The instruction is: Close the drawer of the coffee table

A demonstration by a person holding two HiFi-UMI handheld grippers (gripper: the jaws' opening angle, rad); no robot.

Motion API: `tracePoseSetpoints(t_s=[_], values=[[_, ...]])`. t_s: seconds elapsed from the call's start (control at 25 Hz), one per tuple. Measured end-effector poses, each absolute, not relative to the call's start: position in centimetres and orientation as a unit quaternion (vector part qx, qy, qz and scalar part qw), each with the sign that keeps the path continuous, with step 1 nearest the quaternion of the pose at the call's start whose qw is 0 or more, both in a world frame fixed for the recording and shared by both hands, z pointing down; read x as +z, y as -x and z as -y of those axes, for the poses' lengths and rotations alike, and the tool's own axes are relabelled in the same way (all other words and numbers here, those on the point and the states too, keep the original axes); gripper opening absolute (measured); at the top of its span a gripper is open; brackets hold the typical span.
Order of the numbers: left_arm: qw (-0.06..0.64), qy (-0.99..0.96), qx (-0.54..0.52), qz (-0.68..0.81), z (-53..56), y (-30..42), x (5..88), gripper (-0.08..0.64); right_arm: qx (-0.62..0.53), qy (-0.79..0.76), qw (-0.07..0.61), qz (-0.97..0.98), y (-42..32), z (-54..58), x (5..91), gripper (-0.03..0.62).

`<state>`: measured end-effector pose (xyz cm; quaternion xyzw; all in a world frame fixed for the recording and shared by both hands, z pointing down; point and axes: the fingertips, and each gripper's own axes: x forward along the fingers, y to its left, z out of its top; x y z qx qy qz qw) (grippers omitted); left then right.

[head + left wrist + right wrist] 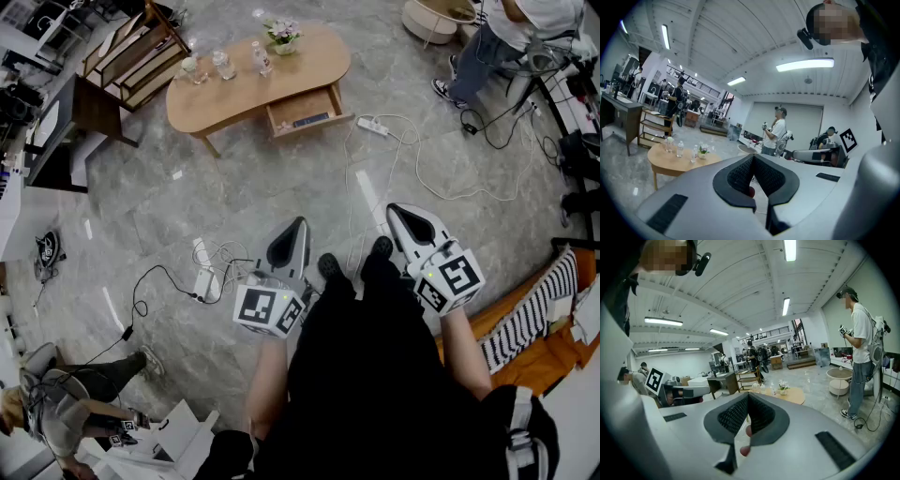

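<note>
The table (225,98) stands well ahead across the floor, and its drawer (305,112) is pulled out toward the person. The left gripper (299,225) is closed on nothing and held low in front of the person. The right gripper (395,210) beside it is likewise closed and empty. The step in hand looks like the approach. The next move calls for walking up and setting a closed gripper against the drawer front to push.

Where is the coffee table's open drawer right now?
Head view, upper centre: the drawer juts from the near edge of the coffee table, at its right end, just left of the white power strip.
</note>
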<state>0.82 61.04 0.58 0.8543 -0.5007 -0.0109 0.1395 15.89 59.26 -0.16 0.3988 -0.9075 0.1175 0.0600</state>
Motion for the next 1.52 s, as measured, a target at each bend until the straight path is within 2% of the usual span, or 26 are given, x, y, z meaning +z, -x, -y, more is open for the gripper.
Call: tracePoseSetpoints(t_s=[1.08,1.52], values=[[0.147,-0.854,-0.024,0.498,-62.1,0.6,1.3,0.012,0.149,-0.394,0.025,0.907,-15.3,-60.3,-0.5,0.011],[0.161,-0.849,-0.013,0.503,-58.3,-0.7,2.3,0.012,0.147,-0.384,0.044,0.911,-16.1,-56.7,0.3,0.012]])
